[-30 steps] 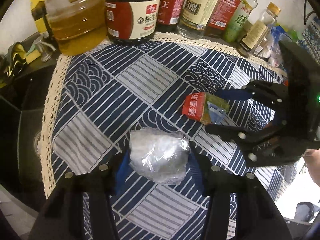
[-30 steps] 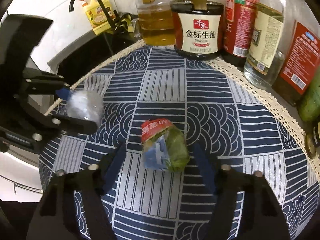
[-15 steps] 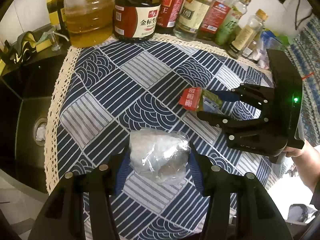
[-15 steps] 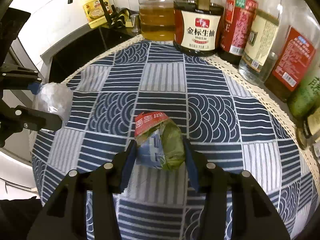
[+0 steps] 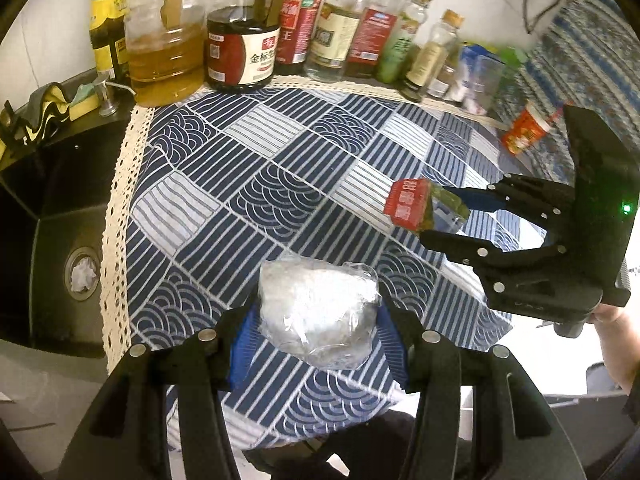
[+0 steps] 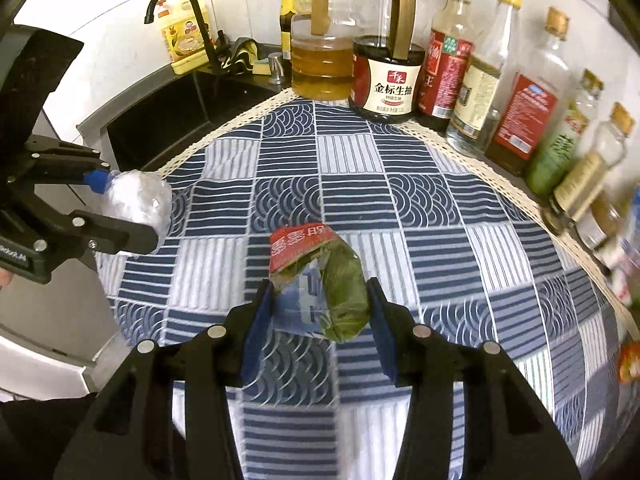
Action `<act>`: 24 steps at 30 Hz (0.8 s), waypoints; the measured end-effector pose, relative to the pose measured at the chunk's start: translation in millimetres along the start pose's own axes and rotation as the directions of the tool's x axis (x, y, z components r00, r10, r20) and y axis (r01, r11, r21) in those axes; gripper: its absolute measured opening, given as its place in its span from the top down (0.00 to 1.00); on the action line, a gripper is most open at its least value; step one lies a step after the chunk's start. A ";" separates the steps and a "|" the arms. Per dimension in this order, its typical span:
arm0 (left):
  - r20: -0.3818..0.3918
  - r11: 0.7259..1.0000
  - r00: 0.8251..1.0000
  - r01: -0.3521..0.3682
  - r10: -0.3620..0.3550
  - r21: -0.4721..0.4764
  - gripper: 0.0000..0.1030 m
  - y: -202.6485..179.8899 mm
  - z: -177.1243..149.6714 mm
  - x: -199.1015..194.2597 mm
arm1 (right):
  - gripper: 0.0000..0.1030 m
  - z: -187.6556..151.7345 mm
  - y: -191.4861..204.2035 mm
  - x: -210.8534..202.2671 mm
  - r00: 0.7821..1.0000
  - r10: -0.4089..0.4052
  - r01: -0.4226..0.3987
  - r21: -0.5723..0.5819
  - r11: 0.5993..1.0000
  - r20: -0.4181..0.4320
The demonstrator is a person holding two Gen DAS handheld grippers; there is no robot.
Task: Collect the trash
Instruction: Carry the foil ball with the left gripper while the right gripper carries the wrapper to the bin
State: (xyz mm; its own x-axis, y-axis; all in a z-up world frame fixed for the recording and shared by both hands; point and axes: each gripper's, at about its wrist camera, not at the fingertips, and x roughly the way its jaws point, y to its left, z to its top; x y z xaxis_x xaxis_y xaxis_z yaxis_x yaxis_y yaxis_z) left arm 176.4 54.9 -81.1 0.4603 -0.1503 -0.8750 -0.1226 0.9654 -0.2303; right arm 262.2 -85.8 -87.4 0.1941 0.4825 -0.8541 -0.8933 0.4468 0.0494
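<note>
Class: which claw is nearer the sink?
Left. The left claw, gripping the clear wrapper, hangs by the sink; the right claw is farther across the cloth.

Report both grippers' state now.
Left gripper: shut on the clear plastic wad.
Right gripper: shut on the red-and-green wrapper.

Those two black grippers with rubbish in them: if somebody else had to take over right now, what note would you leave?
Left gripper: shut on the crumpled clear plastic wrap, held above the blue patterned tablecloth.
Right gripper: shut on the red, green and blue snack wrapper, also above the cloth.
Done: both pieces are picked up.
Left: drop both in a bin; none is in view. A red cup lying at the cloth's far right edge may also be trash.
</note>
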 end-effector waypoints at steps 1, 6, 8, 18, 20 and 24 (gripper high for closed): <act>0.003 1.000 1.000 0.009 -0.009 0.012 0.50 -1.0 -5.2 -4.5 | 0.54 -3.7 7.2 -6.7 1.000 -0.014 0.014 0.002 1.000 0.003; 0.022 0.997 0.999 0.043 -0.045 0.070 0.50 -6.3 -26.7 -27.2 | 0.54 -21.5 38.0 -38.9 0.997 -0.072 0.071 0.032 0.997 0.022; 0.030 0.995 0.998 0.055 -0.058 0.085 0.50 -8.3 -34.9 -35.9 | 0.54 -27.1 49.1 -50.6 0.996 -0.086 0.085 0.047 0.995 0.033; 0.070 0.978 0.991 0.095 -0.110 0.188 0.50 -21.3 -83.7 -76.7 | 0.54 -55.4 112.1 -102.5 0.985 -0.145 0.135 0.109 0.985 0.090; 0.078 0.974 0.990 0.100 -0.119 0.205 0.50 -23.3 -93.4 -84.0 | 0.54 -62.5 126.9 -109.0 0.984 -0.150 0.137 0.128 0.982 0.099; 0.088 0.967 0.987 0.109 -0.132 0.229 0.50 -23.4 -114.9 -96.3 | 0.54 -76.2 154.6 -117.0 0.981 -0.159 0.142 0.151 0.978 0.109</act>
State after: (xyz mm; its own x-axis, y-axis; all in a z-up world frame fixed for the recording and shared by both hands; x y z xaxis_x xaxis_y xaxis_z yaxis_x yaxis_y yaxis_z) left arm 33.9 22.3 -40.4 0.5481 -0.2570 -0.7960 0.1326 0.9663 -0.2207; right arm 70.5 -130.6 -19.3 0.3764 0.4843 -0.7898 -0.7854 0.6190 0.0053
